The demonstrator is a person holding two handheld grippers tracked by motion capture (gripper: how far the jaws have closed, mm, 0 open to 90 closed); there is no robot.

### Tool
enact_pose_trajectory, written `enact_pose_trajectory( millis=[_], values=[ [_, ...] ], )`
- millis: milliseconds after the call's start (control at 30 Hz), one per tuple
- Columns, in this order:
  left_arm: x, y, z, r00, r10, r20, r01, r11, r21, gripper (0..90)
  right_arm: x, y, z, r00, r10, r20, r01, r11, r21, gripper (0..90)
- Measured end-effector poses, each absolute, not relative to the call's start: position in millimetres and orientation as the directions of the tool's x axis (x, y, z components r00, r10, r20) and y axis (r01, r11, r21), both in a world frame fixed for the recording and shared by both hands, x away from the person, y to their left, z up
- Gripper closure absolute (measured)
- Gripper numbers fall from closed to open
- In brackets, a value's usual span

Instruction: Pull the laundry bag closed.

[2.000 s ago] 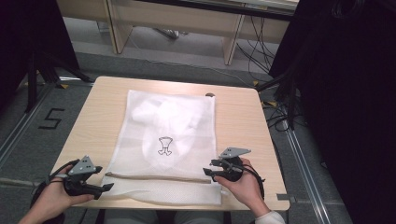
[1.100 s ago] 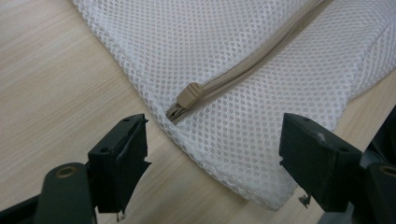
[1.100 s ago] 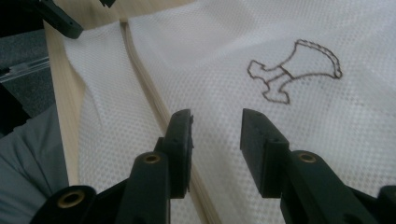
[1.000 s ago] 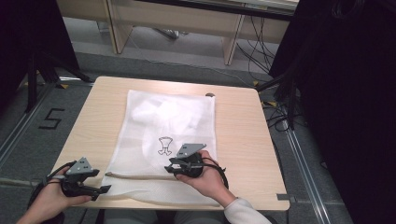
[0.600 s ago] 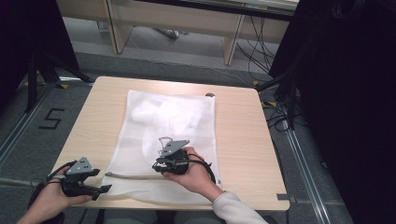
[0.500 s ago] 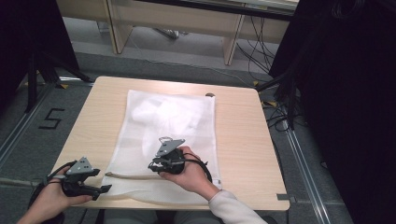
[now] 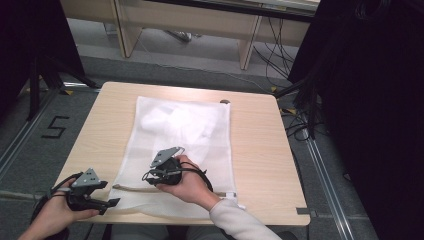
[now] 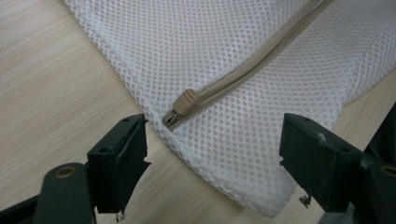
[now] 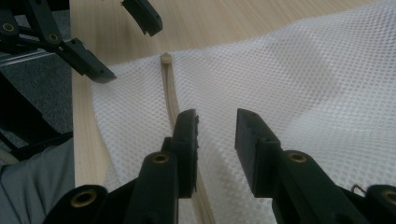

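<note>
A white mesh bag [image 7: 175, 150] lies flat on the table [image 7: 260, 145], its beige zipper [image 8: 261, 65] running along the near edge. The zipper looks closed along the stretch that shows, with the pull [image 8: 183, 102] sitting at the end by the left gripper [image 8: 212, 154]. That gripper's jaws stand wide apart, holding nothing, the pull just ahead of them and between their lines. The right gripper [image 9: 215, 135] sits over the bag, its jaws half open and just narrowed, with mesh beneath them and the zipper tape running just under its left finger [image 9: 186, 140]; nothing is pinched yet. Judging from this, the zipping seems done or nearly so. Whether the pull is fully home cannot be told.
</note>
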State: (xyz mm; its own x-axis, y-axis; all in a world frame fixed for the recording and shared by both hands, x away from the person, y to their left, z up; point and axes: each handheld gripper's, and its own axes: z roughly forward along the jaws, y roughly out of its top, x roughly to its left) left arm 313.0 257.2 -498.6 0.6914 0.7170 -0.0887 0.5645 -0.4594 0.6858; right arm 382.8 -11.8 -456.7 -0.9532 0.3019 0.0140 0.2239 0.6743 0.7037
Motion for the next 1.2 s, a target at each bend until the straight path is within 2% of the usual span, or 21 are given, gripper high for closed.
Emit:
enact_pose_trajectory(
  millis=[200,267,433,467,533,1200],
  values=[
    [313.3,257.7,-497.8,0.705,0.706,-0.068,0.548,-0.481,0.684,22.9,381.1,-6.4,-457.4,-0.947,0.318,0.044,0.258,0.670,0.697,69.0],
    [313.6,257.8,-498.2,0.702,0.710,-0.064,0.549,-0.482,0.683,22.8,382.9,-5.4,-457.9,-0.952,0.304,0.027,0.237,0.679,0.695,69.2],
    [313.6,258.2,-497.7,0.708,0.703,-0.066,0.549,-0.489,0.678,22.8,381.6,-3.2,-458.0,-0.948,0.316,0.042,0.256,0.675,0.692,69.1],
    [313.6,258.2,-497.8,0.707,0.704,-0.067,0.550,-0.489,0.677,22.8,383.4,-2.1,-458.4,-0.955,0.296,0.021,0.225,0.677,0.701,69.0],
    [313.2,257.8,-498.3,0.703,0.708,-0.069,0.552,-0.482,0.680,22.7,382.7,-1.0,-457.6,-0.948,0.315,0.038,0.252,0.675,0.693,68.6],
    [312.3,258.6,-498.8,0.691,0.718,-0.087,0.569,-0.464,0.679,22.7,387.1,24.7,-463.3,-0.961,0.272,0.043,0.230,0.705,0.671,70.2]
  ],
)
